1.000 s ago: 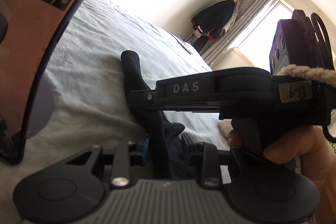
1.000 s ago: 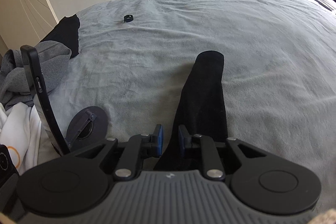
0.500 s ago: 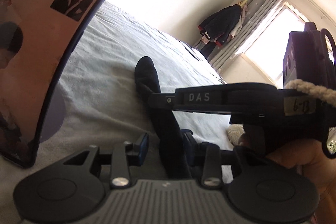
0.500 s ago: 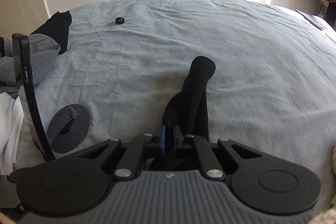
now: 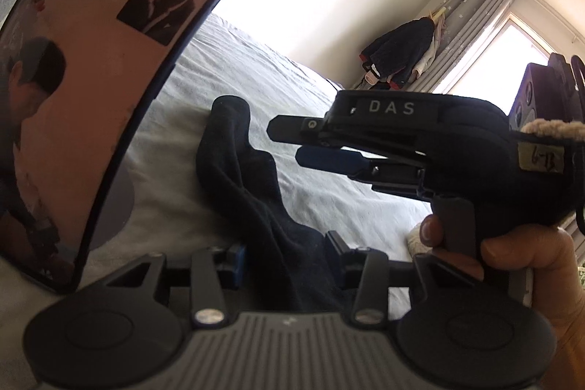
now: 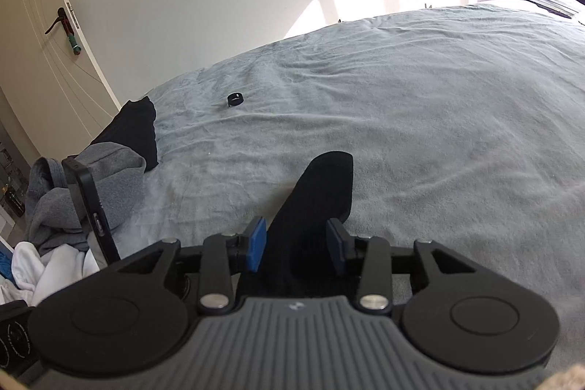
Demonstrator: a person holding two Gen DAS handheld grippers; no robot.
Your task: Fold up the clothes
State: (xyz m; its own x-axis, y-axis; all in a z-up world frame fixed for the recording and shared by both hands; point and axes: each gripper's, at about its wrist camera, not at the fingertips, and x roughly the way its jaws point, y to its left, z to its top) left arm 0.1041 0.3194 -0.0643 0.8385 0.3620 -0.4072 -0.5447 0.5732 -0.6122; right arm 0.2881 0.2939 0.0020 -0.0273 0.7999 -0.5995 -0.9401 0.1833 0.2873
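Observation:
A black sock [image 6: 325,178] lies lengthwise on the pale grey bed cover [image 6: 438,97], toe end away from me. In the right wrist view my right gripper [image 6: 296,240] straddles its near end. Its jaws are opening, and the blue pads [image 6: 256,242] stand off the cloth. In the left wrist view the sock [image 5: 234,167] is bunched and runs back between the jaws of my left gripper [image 5: 287,254]. Those jaws are opening too and do not press on it. The right gripper [image 5: 289,145] hovers just above the sock, held by a hand [image 5: 512,254].
A phone [image 5: 91,79] on a mount stands close on the left. A grey garment [image 6: 109,178], a black garment [image 6: 135,127] and white cloth [image 6: 47,265] are heaped at the bed's left edge. A small black ring [image 6: 234,98] lies farther back. Beyond it are a door [image 6: 44,24] and a wall.
The right gripper pinched the sock shut half a second ago and has now let go of it. The left jaws have spread wider. The sock has dropped back onto the bed.

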